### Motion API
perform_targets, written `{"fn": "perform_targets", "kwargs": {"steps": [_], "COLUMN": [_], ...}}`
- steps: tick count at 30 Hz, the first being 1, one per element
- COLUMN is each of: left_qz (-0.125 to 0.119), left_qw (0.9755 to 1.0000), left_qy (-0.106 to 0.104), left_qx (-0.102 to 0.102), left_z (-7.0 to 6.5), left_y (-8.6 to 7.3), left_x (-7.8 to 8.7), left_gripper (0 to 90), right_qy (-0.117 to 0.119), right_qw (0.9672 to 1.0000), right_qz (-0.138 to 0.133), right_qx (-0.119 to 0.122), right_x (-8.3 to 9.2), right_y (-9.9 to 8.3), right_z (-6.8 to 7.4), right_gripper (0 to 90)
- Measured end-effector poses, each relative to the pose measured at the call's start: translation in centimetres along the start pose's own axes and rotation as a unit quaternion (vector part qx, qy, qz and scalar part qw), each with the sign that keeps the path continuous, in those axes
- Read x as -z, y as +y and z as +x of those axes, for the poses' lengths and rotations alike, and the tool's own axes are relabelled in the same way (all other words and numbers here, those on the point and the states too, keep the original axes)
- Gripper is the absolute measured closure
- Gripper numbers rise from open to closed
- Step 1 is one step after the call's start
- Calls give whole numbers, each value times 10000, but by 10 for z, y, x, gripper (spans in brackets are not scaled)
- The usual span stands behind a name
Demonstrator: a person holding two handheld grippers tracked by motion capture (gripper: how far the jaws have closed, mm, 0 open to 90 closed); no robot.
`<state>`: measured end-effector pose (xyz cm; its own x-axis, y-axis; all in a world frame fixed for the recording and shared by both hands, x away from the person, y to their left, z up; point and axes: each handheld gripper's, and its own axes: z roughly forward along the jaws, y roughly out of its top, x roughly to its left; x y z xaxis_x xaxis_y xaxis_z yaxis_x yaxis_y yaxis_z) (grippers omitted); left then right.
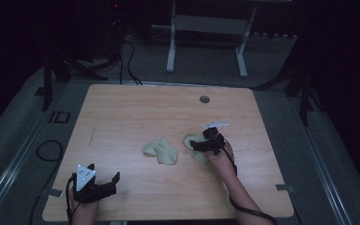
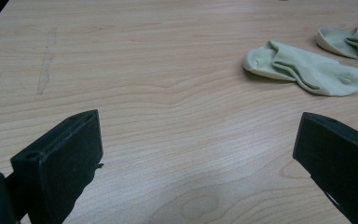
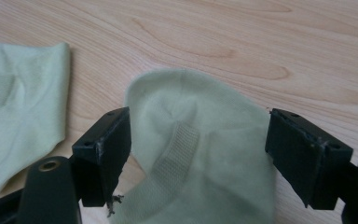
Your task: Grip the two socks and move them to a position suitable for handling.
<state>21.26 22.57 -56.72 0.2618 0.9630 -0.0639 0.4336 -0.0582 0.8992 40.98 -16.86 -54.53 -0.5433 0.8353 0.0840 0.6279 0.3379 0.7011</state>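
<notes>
My left claw sits at the counter's near-left corner, jaws wide w/ nothing between, just bare wood in the left gripper view. Mid-counter lies one pale green sock, flat and crumpled, apart from both claws. Just right of it is the 2nd sock, w/ my right claw over it. In the right gripper view that sock lies between the jaws, which stand wide either side; pads look close to the cloth, not squeezing it. The first sock shows at left there.
</notes>
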Motion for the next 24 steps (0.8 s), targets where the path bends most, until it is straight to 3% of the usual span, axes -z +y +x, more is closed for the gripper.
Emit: {"fn": "perform_targets", "kwargs": {"steps": [9,10,11,12,15,16,22,24], "left_qz": [36,25,25,36,48,48,57,60], "left_qw": [10000,10000,10000,10000,10000,10000,10000,10000], "left_qy": [-8,12,4,18,21,19,20,5], "left_qx": [-19,-45,-53,-70,-66,-28,-8,-4], "left_z": [1,1,1,1,1,1,1,1], "left_y": [-1,-1,-1,-2,-2,-2,-3,-3], "left_x": [-1,-2,-2,-2,-3,-2,-2,-3], "left_gripper": [13,13,13,13,13,13,13,13], "right_qy": [-210,-285,-494,-533,-499,-512,-453,-456], "right_qw": [9997,9995,9980,9974,9978,9976,9966,9957], "right_qz": [97,62,96,58,-45,-134,-79,27], "right_qx": [88,126,388,484,439,437,678,804], "right_x": [-17,-17,-17,-17,-16,-15,-14,-14], "right_y": [-5,-5,-7,-8,-11,-14,-12,-10], "right_z": [5,5,9,10,10,11,15,17], "right_gripper": [251,277,331,351,375,490,730,758]}}
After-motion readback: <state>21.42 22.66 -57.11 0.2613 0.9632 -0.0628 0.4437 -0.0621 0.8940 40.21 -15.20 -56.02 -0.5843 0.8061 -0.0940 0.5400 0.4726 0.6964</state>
